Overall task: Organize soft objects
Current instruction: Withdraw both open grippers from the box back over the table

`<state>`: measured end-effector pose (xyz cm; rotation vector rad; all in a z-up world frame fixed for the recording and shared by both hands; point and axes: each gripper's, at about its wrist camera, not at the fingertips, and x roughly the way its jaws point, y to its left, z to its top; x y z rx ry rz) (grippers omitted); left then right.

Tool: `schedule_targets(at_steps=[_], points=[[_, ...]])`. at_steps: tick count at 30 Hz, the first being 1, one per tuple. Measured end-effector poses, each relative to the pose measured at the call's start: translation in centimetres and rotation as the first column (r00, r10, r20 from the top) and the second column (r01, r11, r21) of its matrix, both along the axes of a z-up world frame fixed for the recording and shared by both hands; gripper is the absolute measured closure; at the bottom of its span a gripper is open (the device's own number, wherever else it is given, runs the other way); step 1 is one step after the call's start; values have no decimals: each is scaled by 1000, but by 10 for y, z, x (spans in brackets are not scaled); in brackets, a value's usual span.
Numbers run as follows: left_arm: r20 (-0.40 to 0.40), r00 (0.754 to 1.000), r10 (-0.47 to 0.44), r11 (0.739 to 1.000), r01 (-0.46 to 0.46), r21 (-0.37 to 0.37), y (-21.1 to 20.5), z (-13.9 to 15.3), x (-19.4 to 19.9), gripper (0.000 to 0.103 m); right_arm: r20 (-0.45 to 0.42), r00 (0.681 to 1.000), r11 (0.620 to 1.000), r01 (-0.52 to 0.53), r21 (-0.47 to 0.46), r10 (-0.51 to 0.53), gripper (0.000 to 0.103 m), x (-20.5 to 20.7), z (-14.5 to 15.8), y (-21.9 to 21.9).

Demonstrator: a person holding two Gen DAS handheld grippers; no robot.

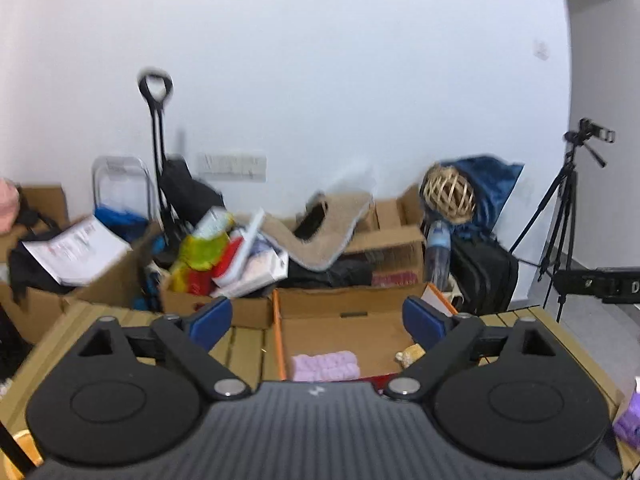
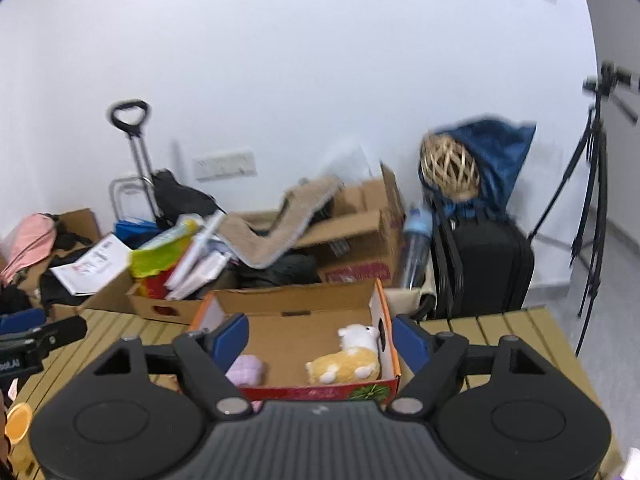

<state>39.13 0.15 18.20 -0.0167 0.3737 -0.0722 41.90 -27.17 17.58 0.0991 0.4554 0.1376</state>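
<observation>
Slatted table: box at far edge; left gripper & right gripper spread wide, nothing held.

A lone "D" shows on the right gripper

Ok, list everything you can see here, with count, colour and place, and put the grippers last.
Cardboard box: one, brown with red front, on the table.
Plush toy: one, yellow and white, in the box, right side.
Purple soft item: one, lilac, in the box, left side.
Slatted table: one, tan wood.
Floor boxes: several, brown, full of clutter behind the table.
Beige mat: one, draped over those boxes.
Wicker ball: one, tan, on blue cloth.
Suitcase: one, black, right.
Tripod: one, black, far right.
Left gripper: fingers open, empty.
Right gripper: fingers open, empty.
</observation>
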Motion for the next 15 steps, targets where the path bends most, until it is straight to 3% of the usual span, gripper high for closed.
schedule_targets(at_steps=[3,6,15], points=[[57,998,18,999,-20,32,0,-3,-58,6,66,998,1000,0,-5,1,15,-62,-3,7],[82,996,26,1000,-27,13,2,-11,-113,6,95,995,1000,-15,19,13,15,-119,-18,11],[112,994,12,1000,-14,19,13,-54,-258,0,141,988,998,-69,1,68,11,-267,-73,25]])
